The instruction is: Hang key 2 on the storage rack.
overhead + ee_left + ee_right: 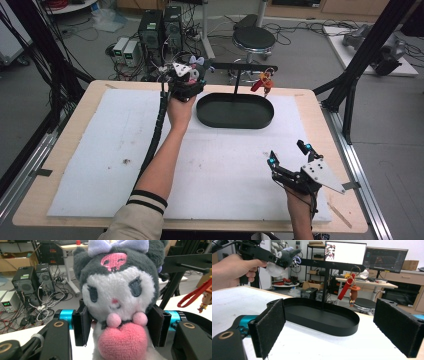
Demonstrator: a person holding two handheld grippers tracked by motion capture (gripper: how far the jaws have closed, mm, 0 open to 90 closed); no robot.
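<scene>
A grey and white plush toy (117, 290) with a lavender bow and a pink heart sits between the jaws of my left gripper (120, 325), whose pads press on its sides. From above, that left gripper (187, 80) holds the plush toy (196, 65) up by the left end of the black stand's crossbar (245, 66). A red keychain figure (265, 82) hangs from the bar's right end. The stand's post rises from a black oval tray (235, 120). My right gripper (289, 154) hovers near the table's front right, open, with nothing between its pads (269, 327).
White foam sheet (100, 150) covers the wooden table. Behind the table stand computer boxes (160, 30), cables and a stool (254, 39). Black frame legs (350, 80) rise at the right rear. In the right gripper view the tray (322, 317) lies just ahead.
</scene>
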